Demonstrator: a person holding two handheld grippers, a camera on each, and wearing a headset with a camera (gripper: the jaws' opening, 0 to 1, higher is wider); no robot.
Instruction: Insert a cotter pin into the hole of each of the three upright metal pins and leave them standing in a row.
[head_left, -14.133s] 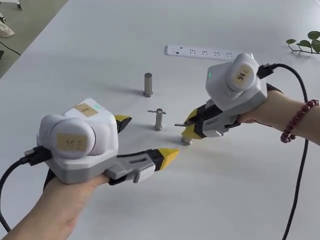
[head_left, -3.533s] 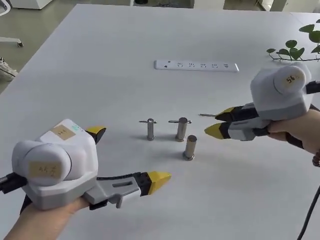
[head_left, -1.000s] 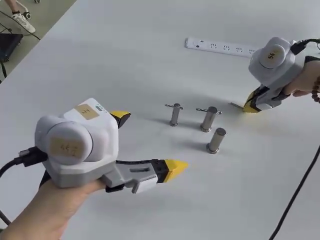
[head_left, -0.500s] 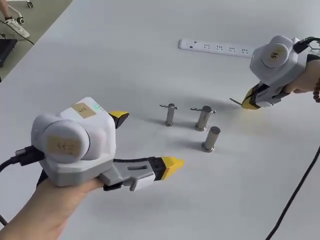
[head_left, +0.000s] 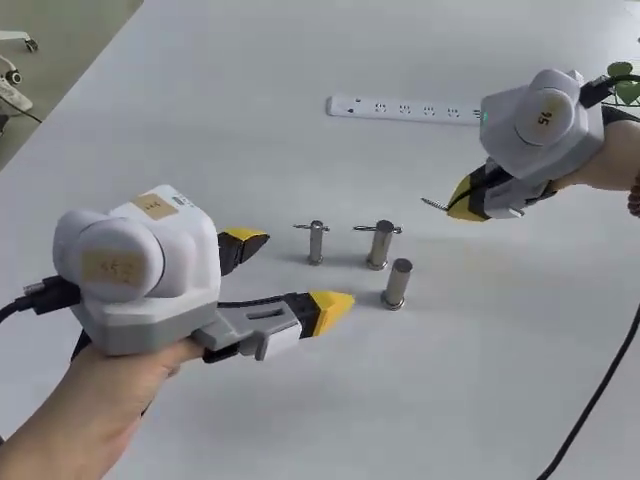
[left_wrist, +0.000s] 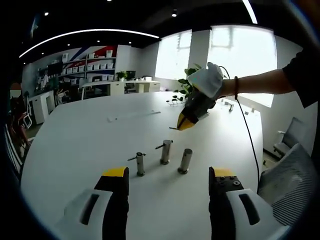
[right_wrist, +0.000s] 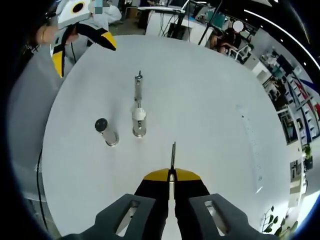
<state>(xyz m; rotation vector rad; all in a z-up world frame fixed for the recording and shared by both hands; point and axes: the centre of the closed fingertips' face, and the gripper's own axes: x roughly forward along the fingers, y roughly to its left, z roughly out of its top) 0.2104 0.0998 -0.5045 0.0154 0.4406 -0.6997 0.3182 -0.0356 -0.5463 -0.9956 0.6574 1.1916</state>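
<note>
Three metal pins (head_left: 397, 284), three cotter pins (head_left: 434, 205), two tools (head_left: 300, 268) and one power strip (head_left: 402, 108).

Left metal pin (head_left: 316, 243) and middle pin (head_left: 379, 246) stand upright, cotter pins (head_left: 303, 227) through their tops; the bare third pin (head_left: 398, 284) stands just beside them. My right gripper (head_left: 458, 208) pinches the last cotter pin (head_left: 433, 205)

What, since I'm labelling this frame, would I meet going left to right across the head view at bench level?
left gripper → thin metal pin, cottered → wider metal pin, cottered → bare metal pin → loose cotter pin → right gripper holding it.
</note>
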